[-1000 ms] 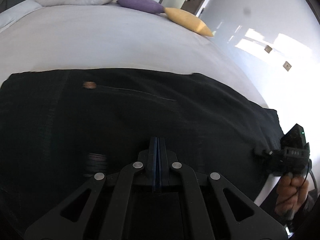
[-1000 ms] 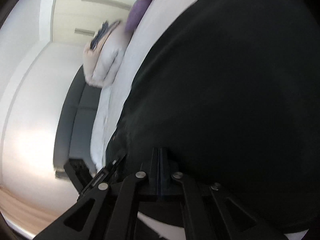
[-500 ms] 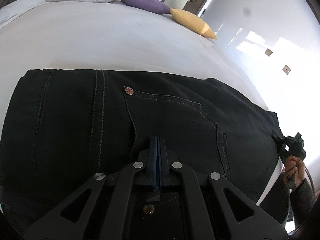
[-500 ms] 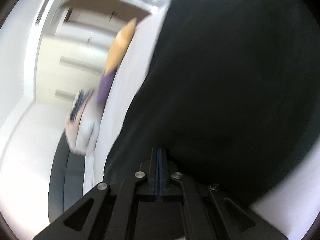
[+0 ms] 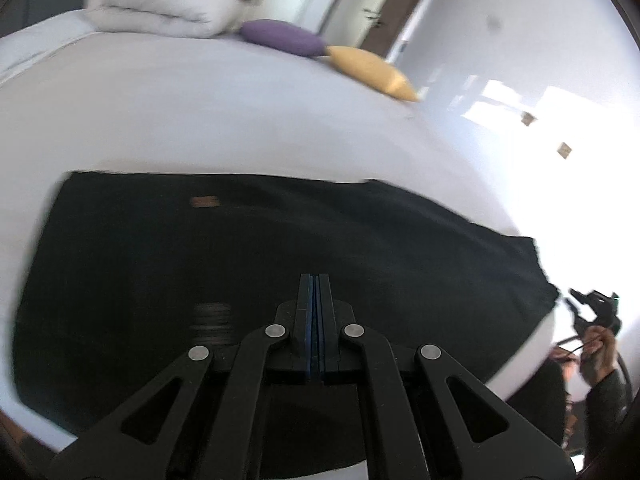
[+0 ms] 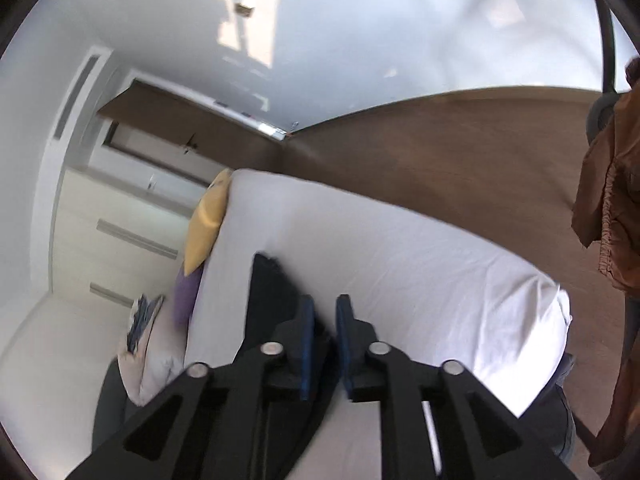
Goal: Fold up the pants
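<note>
Here the dark pants (image 5: 280, 264) lay flat across the near part of the white bed (image 5: 200, 112), well short of the purple pillow (image 5: 284, 36) and yellow pillow (image 5: 372, 68) at the far side. The left gripper (image 5: 315, 284) was pressed together above them, pinching nothing visible. The right gripper (image 6: 322, 312) was opening at their right end, its pads clear of the cloth
</note>
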A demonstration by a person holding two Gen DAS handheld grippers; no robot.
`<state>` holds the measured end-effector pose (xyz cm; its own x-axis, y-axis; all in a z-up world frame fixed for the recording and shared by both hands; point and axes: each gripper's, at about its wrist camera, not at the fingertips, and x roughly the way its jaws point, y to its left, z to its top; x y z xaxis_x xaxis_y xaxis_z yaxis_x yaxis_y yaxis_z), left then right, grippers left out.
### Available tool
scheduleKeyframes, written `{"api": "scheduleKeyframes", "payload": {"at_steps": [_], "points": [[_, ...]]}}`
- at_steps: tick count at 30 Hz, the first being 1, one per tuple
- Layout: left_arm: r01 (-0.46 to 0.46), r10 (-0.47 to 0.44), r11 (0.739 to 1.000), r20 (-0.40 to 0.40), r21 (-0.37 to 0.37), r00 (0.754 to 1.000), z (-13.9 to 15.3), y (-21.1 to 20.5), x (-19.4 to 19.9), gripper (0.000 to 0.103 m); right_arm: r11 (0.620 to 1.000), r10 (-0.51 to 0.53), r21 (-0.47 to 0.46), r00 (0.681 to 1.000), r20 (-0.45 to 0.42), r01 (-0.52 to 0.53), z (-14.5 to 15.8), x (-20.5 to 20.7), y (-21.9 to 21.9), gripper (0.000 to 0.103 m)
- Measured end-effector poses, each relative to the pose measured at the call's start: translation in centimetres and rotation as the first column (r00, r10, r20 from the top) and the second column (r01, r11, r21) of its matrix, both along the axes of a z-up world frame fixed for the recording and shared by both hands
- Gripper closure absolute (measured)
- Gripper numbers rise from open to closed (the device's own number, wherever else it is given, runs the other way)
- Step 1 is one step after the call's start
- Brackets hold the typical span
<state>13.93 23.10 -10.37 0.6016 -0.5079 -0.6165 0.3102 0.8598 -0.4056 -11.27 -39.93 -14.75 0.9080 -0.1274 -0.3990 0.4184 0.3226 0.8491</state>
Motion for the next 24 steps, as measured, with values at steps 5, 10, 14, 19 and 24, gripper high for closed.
{"api": "scheduleKeyframes", "payload": {"at_steps": [5, 10, 14, 19, 24], "points": [[0.108, -0.109, 0.994, -0.040, -0.027, 0.993, -0.5, -8.4, 1.4, 0.102, 0.993, 0.046, 0.105, 0.999, 0.013, -0.047, -1.1, 1.8, 1.9, 0.057], [0.149, -0.151, 0.989, -0.130, -0.023, 0.980, -3.7, -11.7, 2.0, 0.102, 0.984, 0.035, 0.175, 0.999, 0.022, -0.038, -3.0, 1.6, 1.7, 0.064], [0.138, -0.153, 0.986, -0.161, -0.097, 0.975, -5.6, -12.0, 1.8, 0.102, 0.978, -0.031, 0.208, 0.999, 0.007, 0.029, -2.8, 0.5, 2.1, 0.066], [0.139, -0.153, 0.986, -0.160, -0.096, 0.975, -6.8, -13.0, 1.9, 0.102, 0.971, -0.002, 0.241, 0.999, 0.036, -0.007, -3.5, 1.4, 1.8, 0.063], [0.141, -0.158, 0.984, -0.161, -0.111, 0.974, -7.1, -12.2, 1.8, 0.102, 0.963, 0.002, 0.270, 0.997, 0.076, -0.023, -4.1, 2.5, 1.0, 0.063]]}}
